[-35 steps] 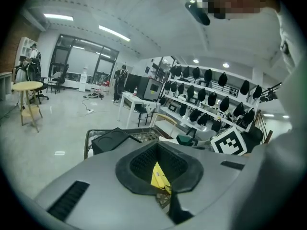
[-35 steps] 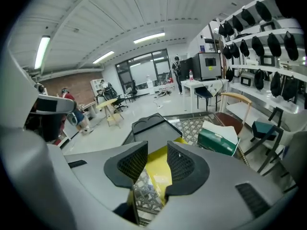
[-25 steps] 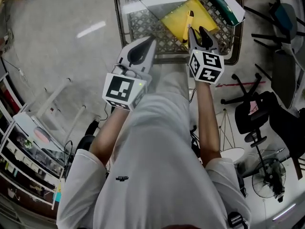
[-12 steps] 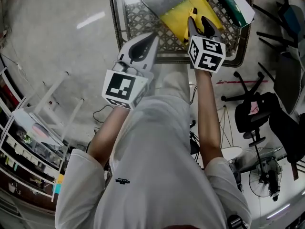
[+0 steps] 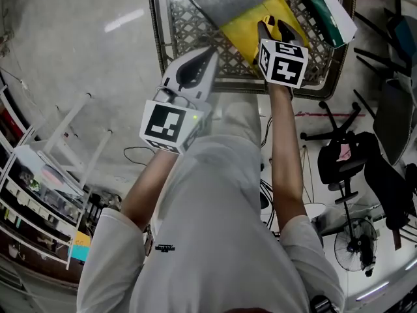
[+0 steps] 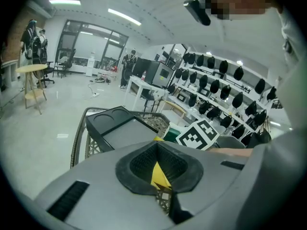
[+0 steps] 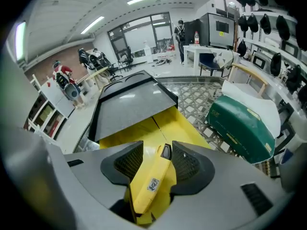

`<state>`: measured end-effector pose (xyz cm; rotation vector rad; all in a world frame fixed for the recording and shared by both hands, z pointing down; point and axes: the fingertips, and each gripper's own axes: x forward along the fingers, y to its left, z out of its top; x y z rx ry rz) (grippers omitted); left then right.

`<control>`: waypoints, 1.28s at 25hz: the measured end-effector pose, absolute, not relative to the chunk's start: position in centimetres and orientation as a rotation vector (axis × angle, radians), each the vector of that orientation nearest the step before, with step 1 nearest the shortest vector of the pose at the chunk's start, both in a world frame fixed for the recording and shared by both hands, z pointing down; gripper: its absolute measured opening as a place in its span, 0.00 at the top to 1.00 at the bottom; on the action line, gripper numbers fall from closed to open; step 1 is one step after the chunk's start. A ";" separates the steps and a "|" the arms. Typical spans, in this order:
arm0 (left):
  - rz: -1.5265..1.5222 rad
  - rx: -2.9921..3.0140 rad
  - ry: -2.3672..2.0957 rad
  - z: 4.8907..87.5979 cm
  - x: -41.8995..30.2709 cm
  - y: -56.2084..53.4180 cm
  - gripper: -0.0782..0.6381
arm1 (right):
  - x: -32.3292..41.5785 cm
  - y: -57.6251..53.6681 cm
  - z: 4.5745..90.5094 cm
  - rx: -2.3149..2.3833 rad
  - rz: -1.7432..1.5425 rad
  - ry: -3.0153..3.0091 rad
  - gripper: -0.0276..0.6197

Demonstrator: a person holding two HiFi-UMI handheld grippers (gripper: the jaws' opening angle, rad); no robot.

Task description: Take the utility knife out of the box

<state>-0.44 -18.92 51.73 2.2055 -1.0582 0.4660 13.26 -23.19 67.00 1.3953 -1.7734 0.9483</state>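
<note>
Right gripper view showed the right gripper [image 7: 156, 159] with its jaws closed narrowly on the yellow utility knife [image 7: 151, 183], which sat between the pads with its black slider end pointing ahead. Just beyond the jaws lay the open yellow box [image 7: 144, 128], with a grey lid [image 7: 129, 104] past it and a green box [image 7: 240, 123] off to the gripper's right. All of it rested on a metal mesh table [image 7: 192, 97]. From the head view I saw the left gripper [image 5: 207, 52] over the table's near rim, its jaws drawn together on nothing. A glossy pale floor [image 5: 78, 64] spread around the table, with black office chairs [image 5: 345, 162] to the right.
</note>
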 end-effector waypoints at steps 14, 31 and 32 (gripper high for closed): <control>0.445 2.140 -1.104 53.3 -1.5 -20.7 0.89 | 13.4 -23.0 70.9 1.171 0.847 -1.646 0.69; 0.439 2.143 -1.111 53.2 -1.9 -20.6 0.89 | 13.3 -22.7 71.4 1.135 0.807 -1.628 0.76; 0.437 2.145 -1.111 53.1 -1.9 -20.6 0.89 | 13.3 -22.7 71.3 1.137 0.806 -1.632 0.76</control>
